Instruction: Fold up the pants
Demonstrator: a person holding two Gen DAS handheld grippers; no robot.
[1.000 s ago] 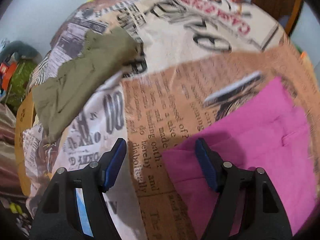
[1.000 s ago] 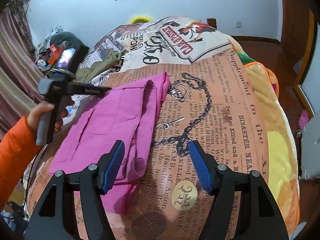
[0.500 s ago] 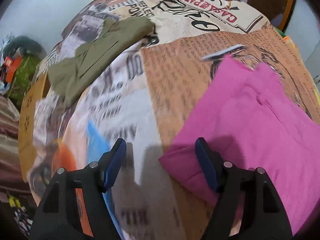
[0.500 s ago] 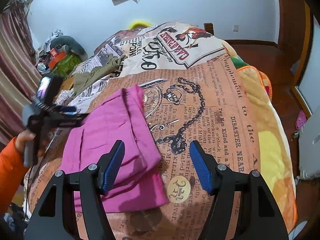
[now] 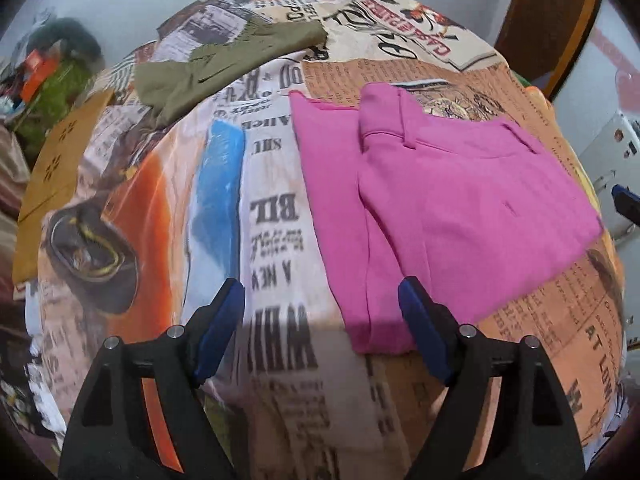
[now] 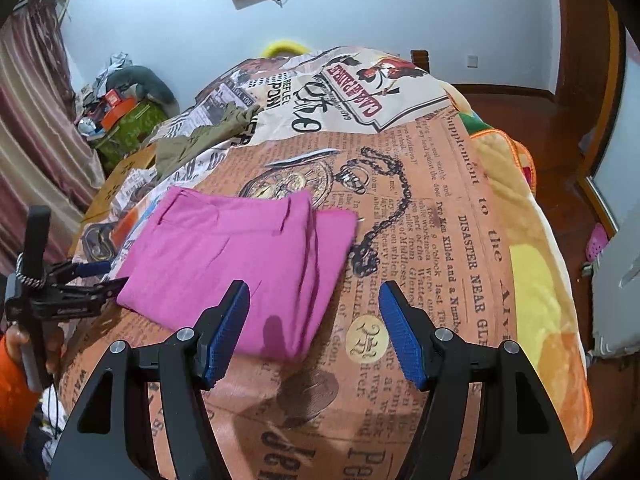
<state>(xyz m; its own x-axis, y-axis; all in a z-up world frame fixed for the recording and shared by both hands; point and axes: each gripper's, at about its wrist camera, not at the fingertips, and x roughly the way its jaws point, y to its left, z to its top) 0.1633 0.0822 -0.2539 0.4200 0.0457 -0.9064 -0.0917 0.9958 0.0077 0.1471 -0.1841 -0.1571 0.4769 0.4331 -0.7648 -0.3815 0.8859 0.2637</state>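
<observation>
Pink pants (image 5: pixel 460 184) lie folded in a flat stack on the bed; the right wrist view shows them too (image 6: pixel 240 256). My left gripper (image 5: pixel 320 316) hovers over the stack's near left corner. Its jaws are opening, and its pads touch no cloth. In the right wrist view the left gripper (image 6: pixel 116 274) sits at the stack's left edge, held by a hand in an orange sleeve (image 6: pixel 16 376). My right gripper (image 6: pixel 314 322) stands open above the stack's near right corner, gripping nothing. One right fingertip (image 5: pixel 628 204) shows at the far right edge.
An olive garment (image 5: pixel 228 60) lies crumpled at the bed's far left. A newspaper-print bedspread (image 6: pixel 440 240) covers the bed. Beside the bed on the left are a cardboard box (image 5: pixel 60 168), piled clutter (image 6: pixel 120 112) and a curtain (image 6: pixel 36 120). A wooden door (image 6: pixel 580 60) stands on the right.
My left gripper has swept back from near the olive garment to the pink stack's near corner, and its jaws are wider. The pants now lie as a shorter, flatter stack. The right gripper barely shifted.
</observation>
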